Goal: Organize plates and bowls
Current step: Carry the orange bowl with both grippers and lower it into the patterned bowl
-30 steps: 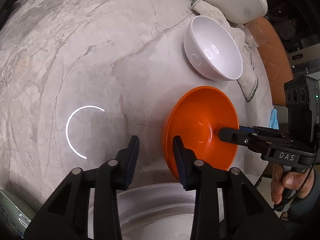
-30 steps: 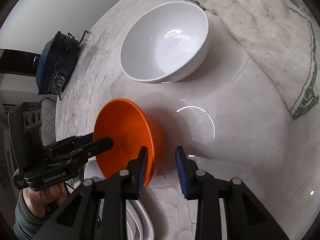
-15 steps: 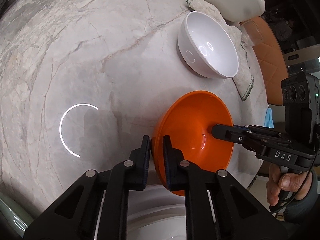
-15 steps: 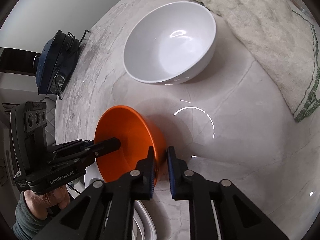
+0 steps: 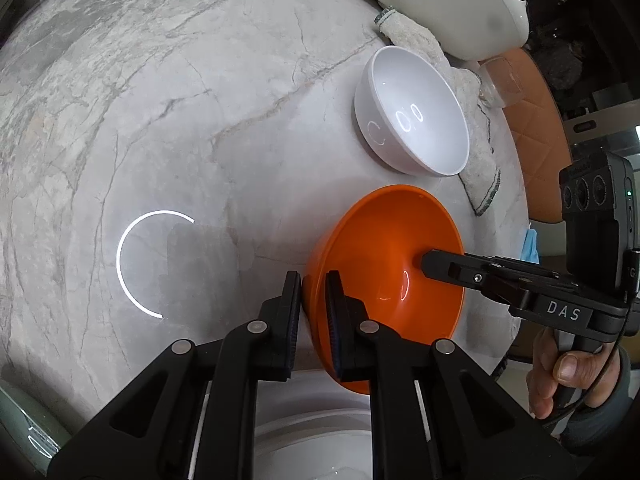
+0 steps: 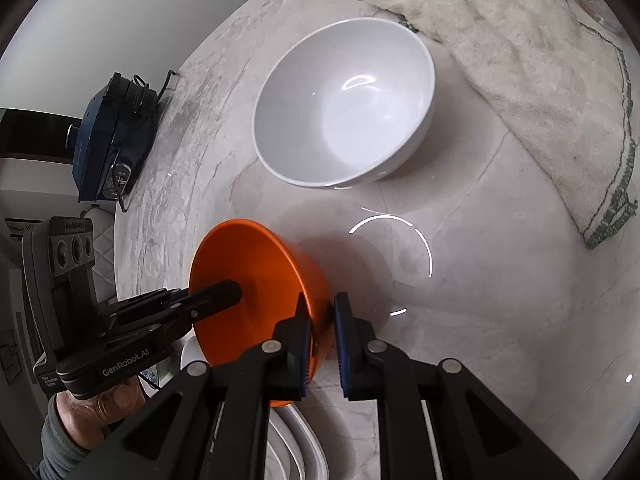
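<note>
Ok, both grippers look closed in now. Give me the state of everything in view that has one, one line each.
Left gripper: shut on the orange bowl's rim, jaws just closed.
Right gripper: shut on the opposite rim, jaws just closed.
Orange bowl: upright, empty, gripped on both sides.
White bowl: upright, empty, free on the counter.
Towel: lying rumpled beside the white bowl.
White plates: below the grippers, mostly hidden.

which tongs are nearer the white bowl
Right. The right tongs clamp the orange bowl's rim on the side facing the white bowl; the left tongs clamp the opposite rim.
</note>
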A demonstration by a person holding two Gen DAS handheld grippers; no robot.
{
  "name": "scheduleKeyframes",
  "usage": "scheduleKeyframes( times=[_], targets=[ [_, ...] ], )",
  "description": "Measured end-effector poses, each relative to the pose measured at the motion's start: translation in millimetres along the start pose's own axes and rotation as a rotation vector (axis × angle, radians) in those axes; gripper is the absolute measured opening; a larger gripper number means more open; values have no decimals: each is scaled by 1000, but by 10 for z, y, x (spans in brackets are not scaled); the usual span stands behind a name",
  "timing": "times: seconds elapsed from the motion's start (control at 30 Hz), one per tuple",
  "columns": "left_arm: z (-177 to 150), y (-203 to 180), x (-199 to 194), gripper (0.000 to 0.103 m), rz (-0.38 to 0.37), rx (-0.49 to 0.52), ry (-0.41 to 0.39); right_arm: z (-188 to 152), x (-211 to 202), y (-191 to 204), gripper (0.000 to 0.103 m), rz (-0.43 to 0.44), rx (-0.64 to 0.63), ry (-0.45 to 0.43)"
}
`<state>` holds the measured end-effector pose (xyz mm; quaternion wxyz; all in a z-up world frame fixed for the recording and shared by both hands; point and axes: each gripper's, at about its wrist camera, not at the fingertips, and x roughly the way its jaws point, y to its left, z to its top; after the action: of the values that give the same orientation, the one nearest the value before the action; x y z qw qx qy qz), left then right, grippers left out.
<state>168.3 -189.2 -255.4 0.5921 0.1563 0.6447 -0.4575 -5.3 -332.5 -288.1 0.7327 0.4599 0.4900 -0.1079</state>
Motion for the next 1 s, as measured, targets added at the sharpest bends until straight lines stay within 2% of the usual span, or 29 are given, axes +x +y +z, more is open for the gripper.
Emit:
scheduleKeyframes(
  times=[0.23, 0.5, 0.73, 1.0],
  targets=[
    [-55, 115, -321, 11, -8, -35, -42, 64, -82, 231, 13, 13, -30, -4],
    [-309, 456, -899, 11, 18, -104, -122, 97, -62, 824, 13, 41, -129, 11],
    [-786, 979, -1482, 11, 68, -199, -206, 35, 153, 1551, 13, 80, -248, 55],
    [-1506, 1740, -1955, 11, 138, -340, -265, -238, 676, 2412, 13, 116, -386, 154]
  ],
)
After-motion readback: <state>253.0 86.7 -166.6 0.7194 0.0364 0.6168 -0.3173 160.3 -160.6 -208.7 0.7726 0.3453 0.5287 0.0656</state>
